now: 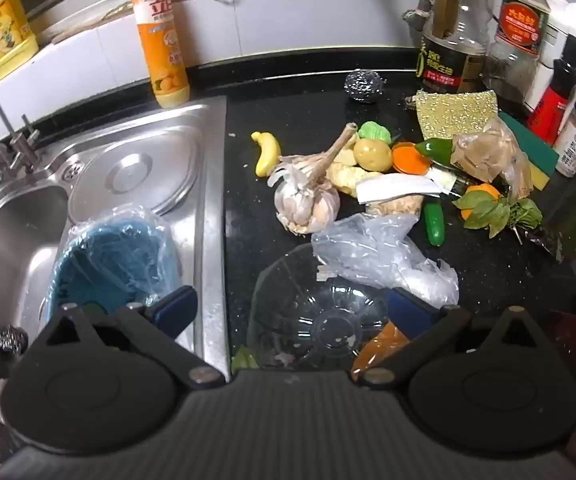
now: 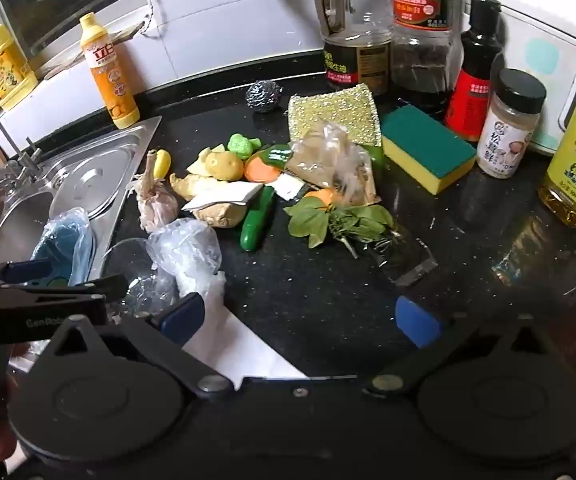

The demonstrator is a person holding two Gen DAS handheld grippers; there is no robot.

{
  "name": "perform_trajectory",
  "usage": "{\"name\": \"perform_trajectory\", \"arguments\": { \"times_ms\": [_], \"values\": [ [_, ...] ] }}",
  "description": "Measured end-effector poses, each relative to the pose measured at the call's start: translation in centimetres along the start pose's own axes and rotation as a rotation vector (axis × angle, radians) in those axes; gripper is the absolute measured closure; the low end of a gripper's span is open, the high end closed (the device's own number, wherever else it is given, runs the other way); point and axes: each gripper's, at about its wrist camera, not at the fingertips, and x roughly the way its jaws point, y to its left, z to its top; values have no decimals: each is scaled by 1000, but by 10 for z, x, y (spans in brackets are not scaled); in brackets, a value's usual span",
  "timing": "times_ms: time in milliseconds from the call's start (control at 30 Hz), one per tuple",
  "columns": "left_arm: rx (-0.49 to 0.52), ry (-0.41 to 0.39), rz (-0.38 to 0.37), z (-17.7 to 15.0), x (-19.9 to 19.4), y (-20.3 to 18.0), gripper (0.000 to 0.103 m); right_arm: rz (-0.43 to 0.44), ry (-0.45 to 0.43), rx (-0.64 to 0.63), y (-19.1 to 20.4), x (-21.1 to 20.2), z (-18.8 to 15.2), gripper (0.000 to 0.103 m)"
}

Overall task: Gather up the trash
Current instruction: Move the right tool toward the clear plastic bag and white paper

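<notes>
Currently, stock on my black counter [image 2: 328,300]: both tools spread wide and empty, left gripper [image 1: 292,312] over a clear plastic lid [image 1: 308,312], right gripper [image 2: 300,316] over bare counter. Trash: crumpled clear bag [image 1: 376,256] just beyond the lid, brown-filled bag [image 2: 332,164], food scraps between. Receptacle: bag-lined blue basket [image 1: 107,260] in the sink [image 1: 7,220]. My judgement: pinch the crumpled bag at a bunched fold, lift clear, carry to basket.

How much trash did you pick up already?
None, it looks like. The left gripper and right gripper are both open and empty. The crumpled clear plastic bag, papery garlic bulb and leafy green sprig wait on the black countertop.
</notes>
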Motion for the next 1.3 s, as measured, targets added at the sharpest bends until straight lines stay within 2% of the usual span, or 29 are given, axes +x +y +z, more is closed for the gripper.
{"name": "perform_trajectory", "arguments": {
  "times_ms": [100, 167, 300, 700, 1300],
  "values": [
    [0, -21, -14, -3, -7, -2, 0, 5, -6, -2, 1, -1, 0, 0],
    [-24, -4, -36, -3, -6, 2, 0, 21, 4, 15, -6, 0, 5, 0],
    [-40, -6, -55, 0, -10, 1, 0, -7, 8, -22, -3, 1, 2, 0],
    [-42, -7, -52, 1, -15, -5, 0, -21, 11, -32, -4, -1, 2, 0],
    [22, -2, -75, -1, -14, -37, 0, -32, 15, 31, -30, -6, -5, 0]
  ]
}}
